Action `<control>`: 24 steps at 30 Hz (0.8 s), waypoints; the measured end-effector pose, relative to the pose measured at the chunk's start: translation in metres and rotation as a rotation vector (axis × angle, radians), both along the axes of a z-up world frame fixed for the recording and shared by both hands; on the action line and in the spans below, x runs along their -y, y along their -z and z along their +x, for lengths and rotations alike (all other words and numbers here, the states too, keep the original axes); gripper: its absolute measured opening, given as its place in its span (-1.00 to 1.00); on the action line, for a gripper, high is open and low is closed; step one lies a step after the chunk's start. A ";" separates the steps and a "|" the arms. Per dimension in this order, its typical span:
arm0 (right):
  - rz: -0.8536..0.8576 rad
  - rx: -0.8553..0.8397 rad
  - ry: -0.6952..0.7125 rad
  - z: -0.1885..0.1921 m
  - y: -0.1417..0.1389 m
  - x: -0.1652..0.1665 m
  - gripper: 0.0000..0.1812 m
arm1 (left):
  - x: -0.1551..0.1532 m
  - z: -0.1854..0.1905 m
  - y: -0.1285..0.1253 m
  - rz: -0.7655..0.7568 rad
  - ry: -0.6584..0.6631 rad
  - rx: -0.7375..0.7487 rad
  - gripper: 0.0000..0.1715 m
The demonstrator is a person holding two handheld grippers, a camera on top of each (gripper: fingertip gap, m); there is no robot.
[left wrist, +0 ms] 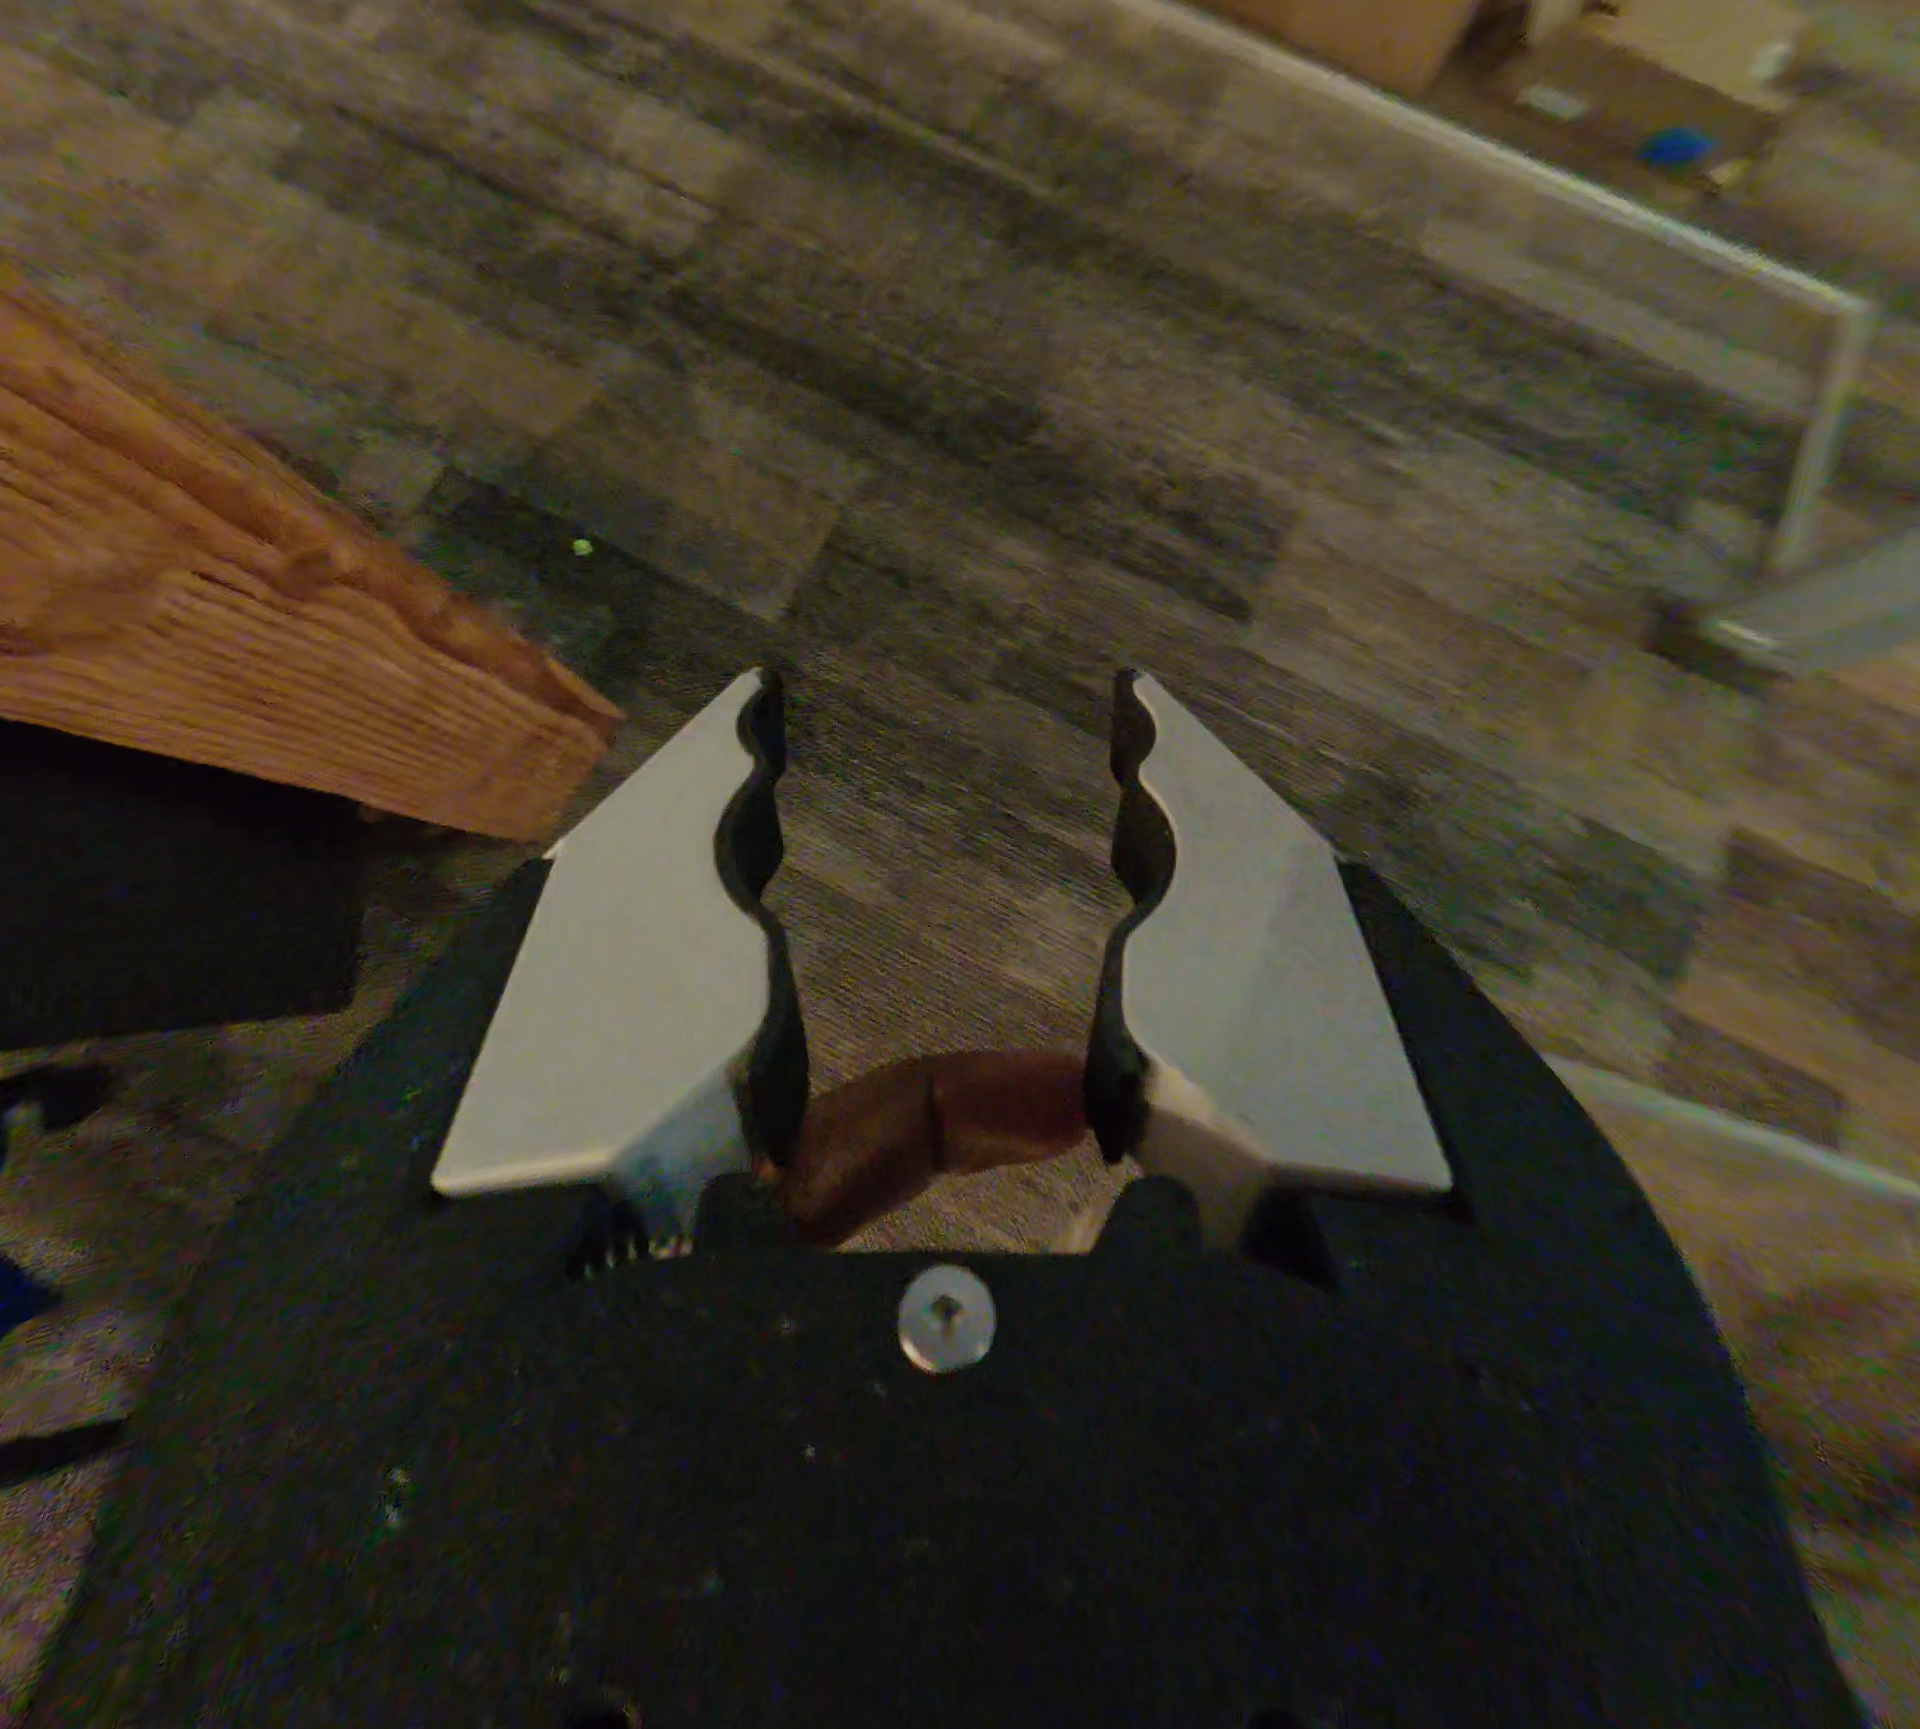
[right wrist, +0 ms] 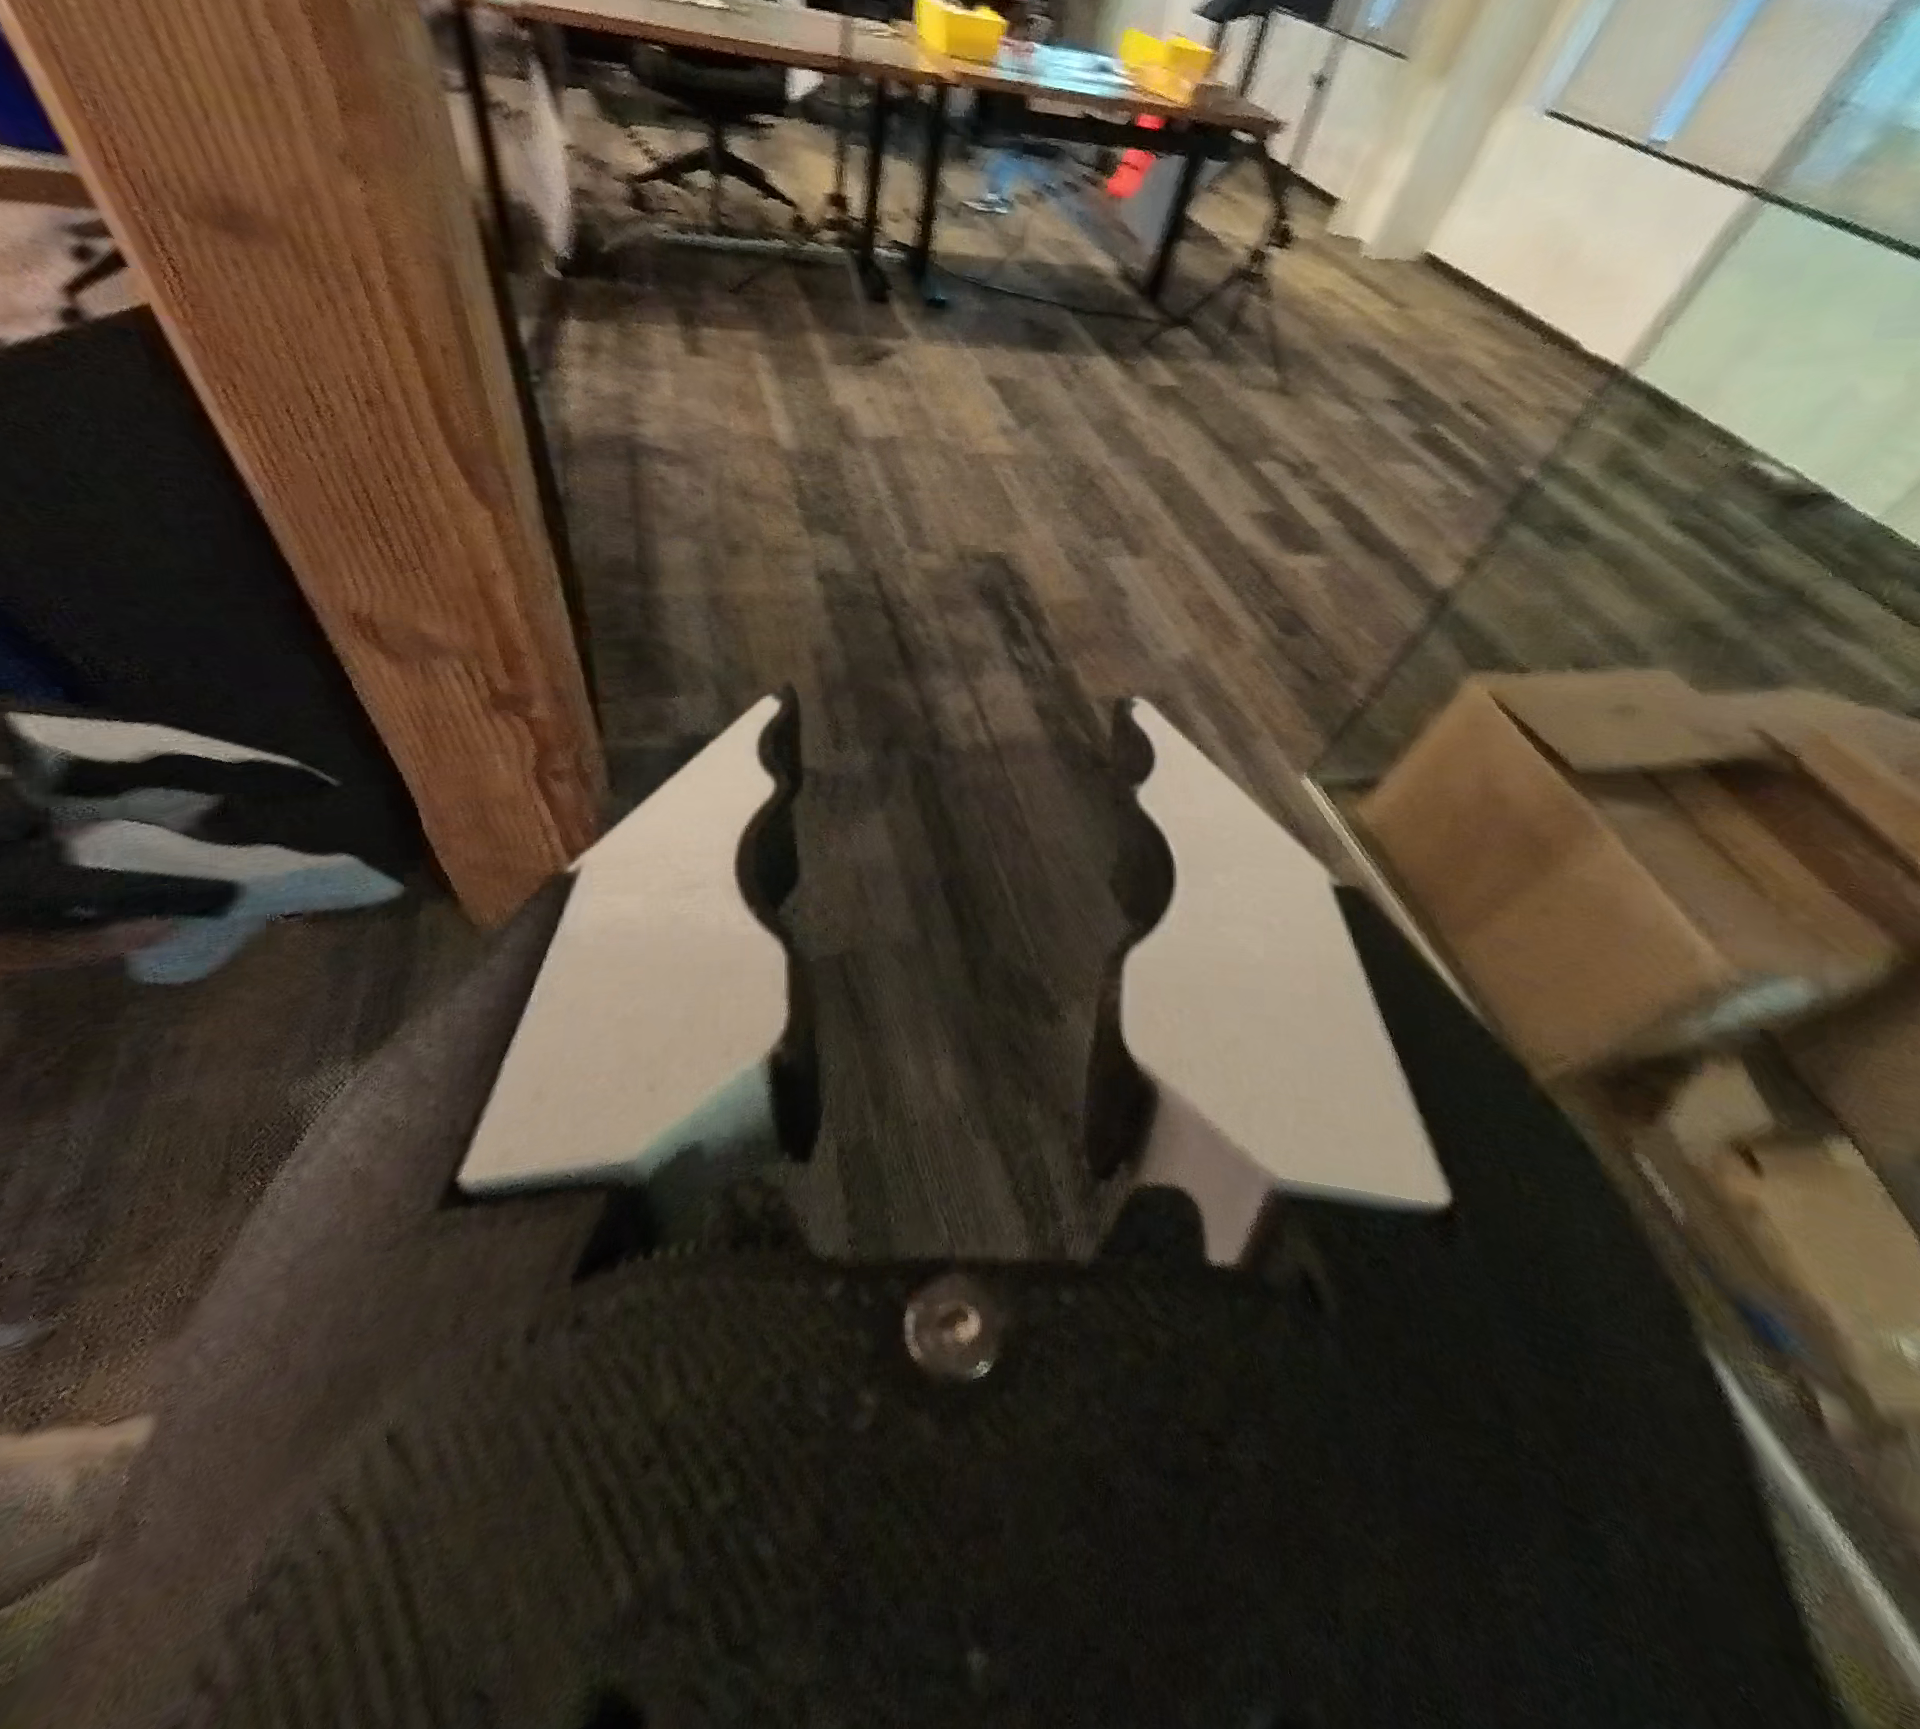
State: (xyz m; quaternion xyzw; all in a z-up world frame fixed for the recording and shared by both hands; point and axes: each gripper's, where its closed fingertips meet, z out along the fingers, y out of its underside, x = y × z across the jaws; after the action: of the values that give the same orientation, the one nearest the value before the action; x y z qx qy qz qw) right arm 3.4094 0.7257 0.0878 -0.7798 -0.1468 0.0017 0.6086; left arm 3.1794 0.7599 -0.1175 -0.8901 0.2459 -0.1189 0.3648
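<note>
1. Two grippers are in view, one per wrist camera. We see the left gripper point(left wrist: 945, 692) with its jaws spread and only carpet point(left wrist: 935, 349) showing in the gap, so we judge it is pinching nothing.
2. A brown object point(left wrist: 914, 1129) shows low between the left fingers point(left wrist: 644, 952), near their base. We cannot tell what it is, nor whether it touches the fingers or lies below them on the floor.
3. We see the right gripper point(right wrist: 951, 713) likewise spread, with bare carpet between its tips and nothing clamped.
4. Both grippers point downward and forward over the floor, well apart from any object. We judge this a carrying posture rather than a working one, since nothing lies within reach of either pair of jaws.
5. A wooden post point(right wrist: 301, 308) stands just left of the right gripper; its foot point(left wrist: 260, 640) also shows at the left of the left wrist view. Neither gripper touches it.
6. Cardboard boxes point(right wrist: 1621, 879) sit on the floor behind a glass partition point(right wrist: 1558, 536), at the right of the right gripper. The glass keeps them out of reach from this side.
7. A desk point(right wrist: 935, 48) carrying yellow boxes point(right wrist: 961, 27) stands far across the room, with a chair point(right wrist: 717, 110) beneath it.
8. Both views are blurred; finer detail cannot be read.
</note>
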 end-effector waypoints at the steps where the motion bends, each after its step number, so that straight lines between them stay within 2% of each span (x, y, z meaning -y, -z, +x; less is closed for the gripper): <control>1: -0.008 0.004 -0.045 0.003 -0.005 -0.039 -0.35 | -0.037 0.003 0.016 -0.017 -0.049 -0.024 -0.28; 4: -0.084 0.012 -0.197 0.002 -0.007 -0.149 -0.34 | -0.139 0.009 0.075 -0.138 -0.194 -0.004 -0.25; 6: -0.137 0.016 -0.282 0.002 0.005 -0.218 -0.33 | -0.210 0.007 0.129 -0.202 -0.311 0.010 -0.23; 8: -0.153 0.017 -0.310 0.015 0.024 -0.283 -0.35 | -0.277 0.001 0.202 -0.270 -0.434 0.023 -0.21; 10: -0.166 0.023 -0.284 0.037 0.055 -0.351 -0.38 | -0.334 -0.005 0.290 -0.357 -0.542 0.033 -0.21; 13: -0.243 -0.056 -0.273 0.063 0.120 -0.437 -0.38 | -0.398 0.007 0.415 -0.588 -0.624 0.183 -0.22; 14: -0.276 -0.100 -0.298 0.069 0.147 -0.464 -0.39 | -0.423 0.002 0.448 -0.602 -0.664 0.198 -0.22; 17: -0.406 -0.126 -0.329 0.102 0.246 -0.552 -0.59 | -0.487 -0.029 0.545 -0.559 -0.786 0.185 -0.21; 21: -0.565 -0.149 -0.425 0.128 0.367 -0.664 -0.59 | -0.539 -0.089 0.676 -0.572 -0.821 0.055 -0.23; 24: -0.575 -0.060 -0.547 0.117 0.434 -0.738 -0.60 | -0.564 -0.133 0.741 -0.528 -0.682 -0.205 -0.24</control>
State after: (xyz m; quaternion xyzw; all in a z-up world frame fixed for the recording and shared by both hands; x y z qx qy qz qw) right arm 3.5267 1.4640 -0.3467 -0.8500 -0.3250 0.2274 0.3466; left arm 3.0467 1.3237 -0.8586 -0.9902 -0.0658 0.0383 0.1170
